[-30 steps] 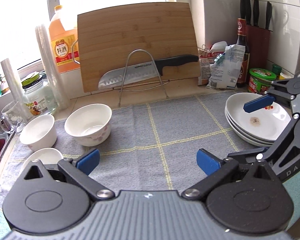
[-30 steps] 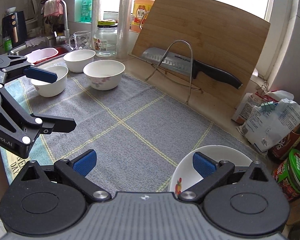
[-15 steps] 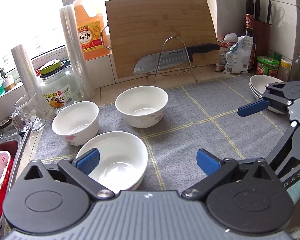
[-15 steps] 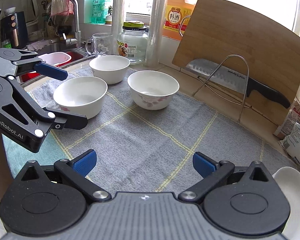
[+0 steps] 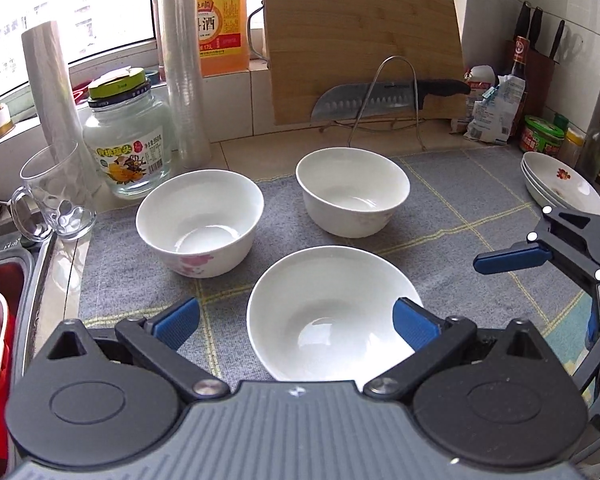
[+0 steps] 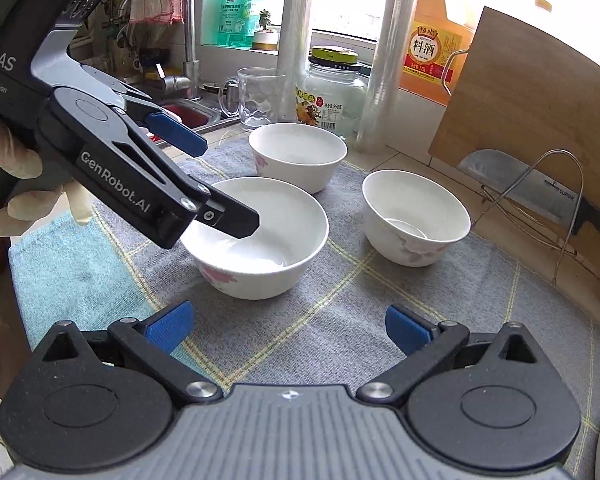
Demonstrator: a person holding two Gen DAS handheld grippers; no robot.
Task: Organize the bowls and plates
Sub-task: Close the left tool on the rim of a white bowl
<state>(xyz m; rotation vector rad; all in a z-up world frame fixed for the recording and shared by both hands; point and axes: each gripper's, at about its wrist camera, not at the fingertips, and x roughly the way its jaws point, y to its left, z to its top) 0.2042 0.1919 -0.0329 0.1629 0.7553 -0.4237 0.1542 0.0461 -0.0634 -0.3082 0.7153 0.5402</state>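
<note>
My left gripper (image 5: 296, 322) hangs spread wide over the nearest bowl (image 5: 332, 312), one finger dipping inside its rim at 9 o'clock in the right view. All three bowls sit mouth-up and empty on the grey mat (image 5: 440, 208). The stacked plates (image 5: 560, 184) lie at 2 o'clock. My right gripper (image 6: 288, 328) gapes open, holding nothing.

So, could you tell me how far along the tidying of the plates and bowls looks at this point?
Done: the plates sit stacked at the mat's right edge. In hand: the open left gripper is around the nearest bowl, one finger over its rim, not closed on it; the right gripper is open and holds nothing. Left: the three bowls, including the left bowl and back bowl, stand apart, unstacked.
</note>
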